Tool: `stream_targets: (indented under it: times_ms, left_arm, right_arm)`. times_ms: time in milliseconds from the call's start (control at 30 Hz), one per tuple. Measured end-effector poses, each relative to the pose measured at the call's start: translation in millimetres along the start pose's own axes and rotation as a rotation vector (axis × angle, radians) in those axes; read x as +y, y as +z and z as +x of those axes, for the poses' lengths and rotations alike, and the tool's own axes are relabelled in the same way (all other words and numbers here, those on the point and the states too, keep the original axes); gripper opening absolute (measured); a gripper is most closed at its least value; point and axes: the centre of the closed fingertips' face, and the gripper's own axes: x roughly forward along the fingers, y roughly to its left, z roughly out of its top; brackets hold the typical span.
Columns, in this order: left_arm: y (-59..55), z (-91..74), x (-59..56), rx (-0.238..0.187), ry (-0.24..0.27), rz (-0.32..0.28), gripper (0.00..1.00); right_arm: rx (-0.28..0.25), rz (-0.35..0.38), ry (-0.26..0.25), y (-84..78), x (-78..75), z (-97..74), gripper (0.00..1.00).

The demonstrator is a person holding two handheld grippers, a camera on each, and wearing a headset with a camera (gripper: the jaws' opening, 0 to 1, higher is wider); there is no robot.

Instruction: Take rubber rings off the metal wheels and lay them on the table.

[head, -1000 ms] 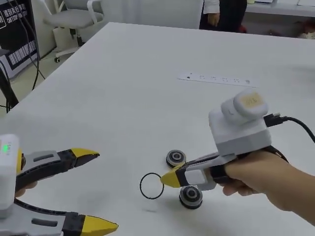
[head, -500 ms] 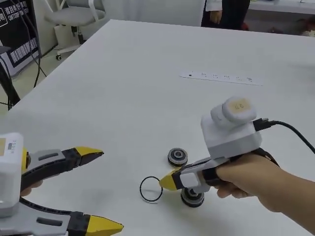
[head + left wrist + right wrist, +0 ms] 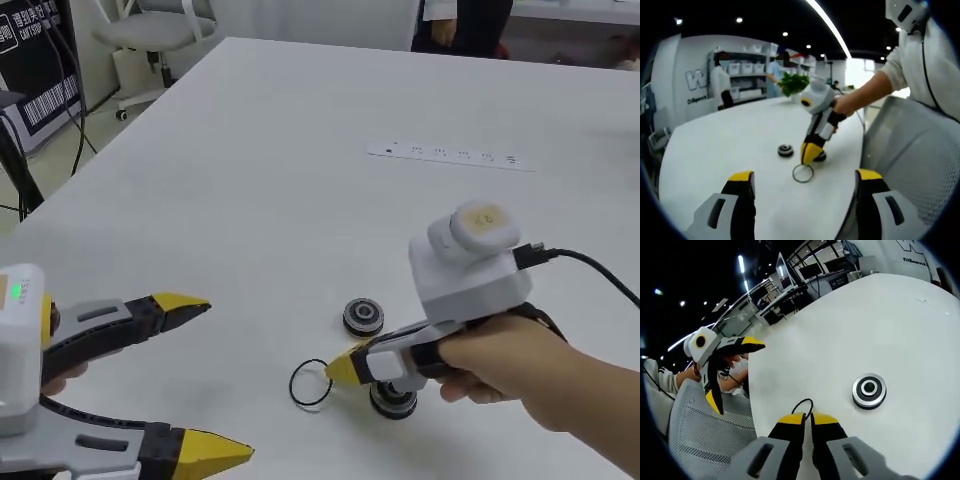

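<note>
A thin black rubber ring (image 3: 310, 385) rests on the white table (image 3: 250, 180), and my right gripper (image 3: 340, 368) is shut on its edge. In the right gripper view the ring (image 3: 803, 405) loops out from the closed yellow tips (image 3: 807, 417). One metal wheel (image 3: 363, 316) lies just beyond the right gripper, and a second wheel (image 3: 393, 400) sits under its body. My left gripper (image 3: 215, 380) hovers open at the near left, apart from the ring. In its own view the left gripper (image 3: 805, 176) faces the ring (image 3: 803, 173), the right gripper (image 3: 811, 150) and a wheel (image 3: 785, 150).
A white power strip (image 3: 450, 155) lies farther back on the table. A cable (image 3: 590, 265) trails from the right gripper. An office chair (image 3: 150, 35) stands off the table's far left corner, and a person (image 3: 460, 20) stands at the far edge.
The right gripper stays at the ring, which looks slightly smaller and nearer the wheels. The left gripper has barely moved. The head camera has shifted a little.
</note>
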Motion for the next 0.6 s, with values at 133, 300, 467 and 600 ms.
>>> stream_targets:
  times_ms: [133, 300, 467, 600]
  left_arm:
    - [0.5, 1.0, -0.7, -0.004, 0.000, -0.003, 0.83]
    - [1.3, 0.7, -0.3, -0.008, 0.002, -0.007, 0.83]
    - [2.6, -0.1, 0.9, -0.009, 0.004, -0.009, 0.82]
    - [3.9, -0.8, 1.2, -0.008, 0.005, -0.004, 0.82]
  right_arm:
    - [0.002, -0.004, -0.012, -0.5, -4.0, -2.6, 0.05]
    - [-0.013, -0.014, -0.021, 2.9, -7.0, -11.6, 0.06]
    - [-0.027, -0.051, -0.024, 5.9, -9.9, -23.6, 0.07]
    - [-0.048, -0.079, -0.029, 10.2, -14.4, -37.7, 0.08]
